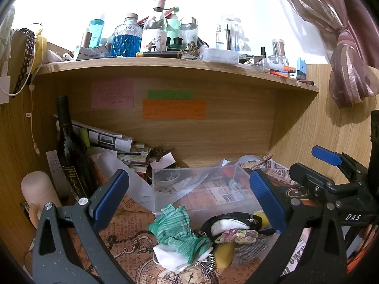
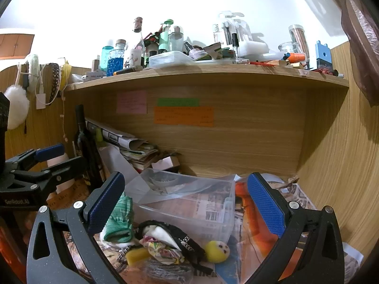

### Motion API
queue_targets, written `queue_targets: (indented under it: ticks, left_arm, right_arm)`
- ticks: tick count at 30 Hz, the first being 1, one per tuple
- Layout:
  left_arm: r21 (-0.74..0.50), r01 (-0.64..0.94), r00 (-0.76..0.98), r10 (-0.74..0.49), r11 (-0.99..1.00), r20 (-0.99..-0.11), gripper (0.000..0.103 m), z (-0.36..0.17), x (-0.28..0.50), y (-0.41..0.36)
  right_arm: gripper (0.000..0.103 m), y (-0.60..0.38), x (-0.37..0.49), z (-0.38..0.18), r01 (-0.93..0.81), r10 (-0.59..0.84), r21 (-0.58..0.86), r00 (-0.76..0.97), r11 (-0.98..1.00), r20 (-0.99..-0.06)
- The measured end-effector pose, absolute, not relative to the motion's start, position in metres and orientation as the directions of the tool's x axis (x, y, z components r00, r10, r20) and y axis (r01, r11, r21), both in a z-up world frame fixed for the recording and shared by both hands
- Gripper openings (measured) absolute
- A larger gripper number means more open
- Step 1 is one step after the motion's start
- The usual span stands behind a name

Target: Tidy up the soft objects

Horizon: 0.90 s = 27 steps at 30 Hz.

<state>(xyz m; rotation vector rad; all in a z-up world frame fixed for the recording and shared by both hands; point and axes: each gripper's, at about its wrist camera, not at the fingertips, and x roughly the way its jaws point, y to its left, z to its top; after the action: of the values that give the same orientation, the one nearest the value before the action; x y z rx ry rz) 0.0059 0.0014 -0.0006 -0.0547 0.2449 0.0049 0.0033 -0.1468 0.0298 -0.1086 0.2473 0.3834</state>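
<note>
A heap of soft things lies on the printed paper in front of a clear plastic box [image 1: 199, 189] [image 2: 189, 201]. It holds a green striped cloth [image 1: 177, 232] [image 2: 119, 220], a black-trimmed white piece [image 1: 227, 224] [image 2: 165, 233], a floral scrunchie [image 1: 239, 235] [image 2: 163, 250], a yellow sponge [image 1: 222, 253] [image 2: 136, 255] and a yellow ball with a face [image 2: 216, 250]. My left gripper [image 1: 189, 196] is open above the heap. My right gripper [image 2: 187, 201] is open above the heap and box. Each gripper shows in the other's view, the right one [image 1: 331, 165] and the left one [image 2: 49, 161].
A dark wine bottle [image 1: 71, 151] [image 2: 86, 146] and stacked papers [image 1: 111, 142] stand at the back left under a cluttered wooden shelf [image 1: 165, 64] [image 2: 201, 73]. A wooden wall [image 2: 336, 165] closes the right side. A cream cylinder [image 1: 38, 191] stands at left.
</note>
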Motion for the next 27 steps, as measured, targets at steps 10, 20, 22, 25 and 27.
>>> queue_targets:
  ticks: [10,20,22,25,27]
  left_arm:
    - [-0.052,-0.009,0.97,-0.004,0.999,-0.242,0.103,0.0003,0.0056,0.0003]
    - [-0.049,-0.007,0.971,-0.005,0.999,-0.241,0.103,0.0008,0.0045,-0.0034]
    - [-0.05,-0.006,0.971,-0.006,0.999,-0.24,0.103,0.0009,0.0044,-0.0046]
    - [-0.05,-0.005,0.971,-0.007,0.999,-0.241,0.103,0.0008,0.0045,-0.0039]
    - [-0.049,-0.005,0.97,-0.007,0.999,-0.242,0.103,0.0008,0.0045,-0.0042]
  right_arm:
    - [0.103,-0.1498,0.007,0.0303,-0.381,0.359,-0.042,0.899,0.924,-0.251]
    - [0.103,-0.1504,0.005,0.0309,-0.382,0.363,-0.036,0.899,0.923,-0.245]
    - [0.103,-0.1504,0.0047,0.0308,-0.387,0.368,-0.031,0.896,0.921,-0.248]
    - [0.103,-0.1501,0.0045,0.0312,-0.387,0.369,-0.03,0.896,0.921,-0.247]
    - [0.103,-0.1503,0.0048,0.0313,-0.388,0.37,-0.029,0.896,0.921,-0.248]
